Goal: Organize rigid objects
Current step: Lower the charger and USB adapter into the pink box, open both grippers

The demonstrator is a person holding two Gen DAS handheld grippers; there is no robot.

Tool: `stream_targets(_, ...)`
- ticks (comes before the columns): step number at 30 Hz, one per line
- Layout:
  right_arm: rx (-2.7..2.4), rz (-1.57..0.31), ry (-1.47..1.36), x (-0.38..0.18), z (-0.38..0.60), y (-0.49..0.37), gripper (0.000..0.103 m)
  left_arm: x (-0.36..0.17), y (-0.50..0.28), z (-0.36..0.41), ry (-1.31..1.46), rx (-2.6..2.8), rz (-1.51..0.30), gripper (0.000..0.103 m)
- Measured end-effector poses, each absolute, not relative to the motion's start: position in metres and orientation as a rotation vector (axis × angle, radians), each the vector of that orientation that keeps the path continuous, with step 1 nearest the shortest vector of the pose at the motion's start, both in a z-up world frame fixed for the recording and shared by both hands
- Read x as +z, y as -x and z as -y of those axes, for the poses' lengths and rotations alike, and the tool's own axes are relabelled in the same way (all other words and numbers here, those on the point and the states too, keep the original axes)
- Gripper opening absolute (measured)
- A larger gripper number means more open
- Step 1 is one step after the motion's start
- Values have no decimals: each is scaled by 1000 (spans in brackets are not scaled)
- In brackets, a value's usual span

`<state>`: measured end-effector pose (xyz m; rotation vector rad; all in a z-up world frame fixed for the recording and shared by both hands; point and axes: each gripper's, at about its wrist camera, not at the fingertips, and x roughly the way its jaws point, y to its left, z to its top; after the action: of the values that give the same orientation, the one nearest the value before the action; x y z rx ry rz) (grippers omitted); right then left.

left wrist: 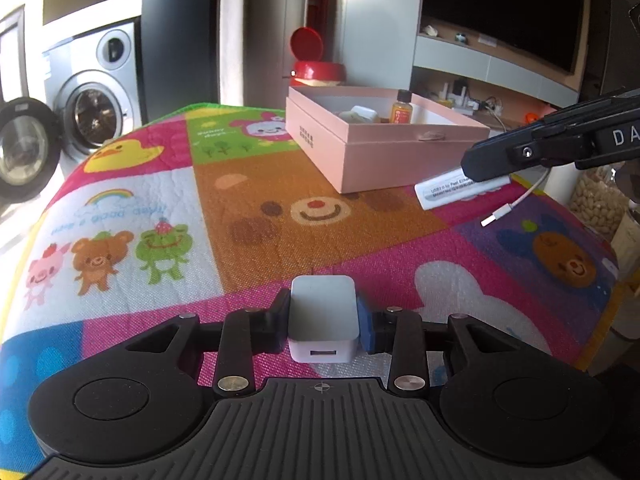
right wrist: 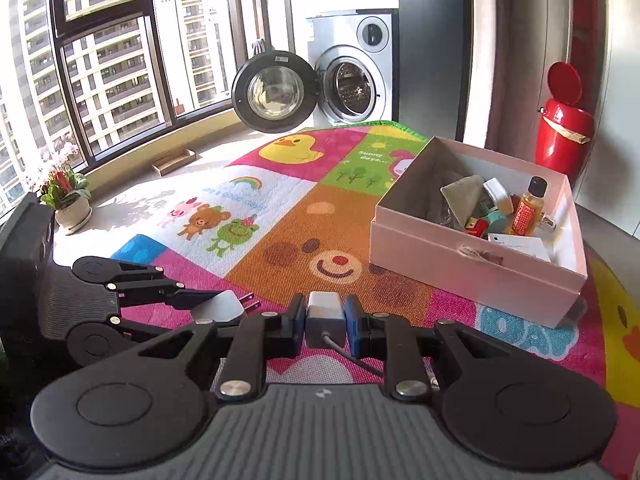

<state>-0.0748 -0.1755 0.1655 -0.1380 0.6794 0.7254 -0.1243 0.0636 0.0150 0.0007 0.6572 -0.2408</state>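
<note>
Bright cartoon cloth covers the table (left wrist: 248, 208), broad bare patches at centre. Left gripper (left wrist: 324, 320) clamps a white charger (left wrist: 323, 316) near the front edge; right gripper (right wrist: 325, 320) clamps a white adapter (left wrist: 460, 192) — just beside the pink box (right wrist: 472, 268).

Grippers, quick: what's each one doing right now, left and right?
Left gripper: closed on the white USB charger.
Right gripper: closed on the white Ethernet adapter, cable trailing.

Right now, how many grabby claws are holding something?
2. The left gripper pinches a white charger cube; the right gripper pinches a white adapter with a cable.
</note>
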Motion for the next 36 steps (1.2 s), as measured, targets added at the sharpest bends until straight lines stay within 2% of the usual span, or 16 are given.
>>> stream_targets(3, 679, -580, 105, 205, 202, 78, 20, 34, 122, -52, -9, -279, -611, 37)
stream_targets(8, 590, -414, 104, 260, 232, 80, 20, 97, 94, -33, -3, -330, -482, 37)
stream_targets(12, 556, -341, 98, 280, 247, 82, 20, 156, 48, -15, 10, -349, -351, 38)
stream_targets(15, 532, -326, 76, 286, 257, 78, 20, 180, -7, -5, 108, -351, -361, 37)
stream_targets(21, 480, -360, 61, 277, 271, 68, 20, 147, -56, -9, 229, -293, -436, 35)
stream_targets(27, 488, -411, -1, 273, 261, 29, 20, 102, -19, -29, 183, -222, -493, 35)
stream_targets(32, 444, -299, 8, 287, 216, -20, 20, 84, 4, -37, 165, -175, -542, 35)
stream_targets(34, 437, -288, 14, 285, 204, -39, 29, 77, 11, -40, 153, -160, -569, 35)
stream_targets(35, 440, -335, 18, 281, 198, -52, 45, 72, 15, -41, 142, -144, -580, 35)
stream_targets(36, 437, -368, 3, 276, 197, -58, 49, 67, 20, -43, 125, -124, -591, 35)
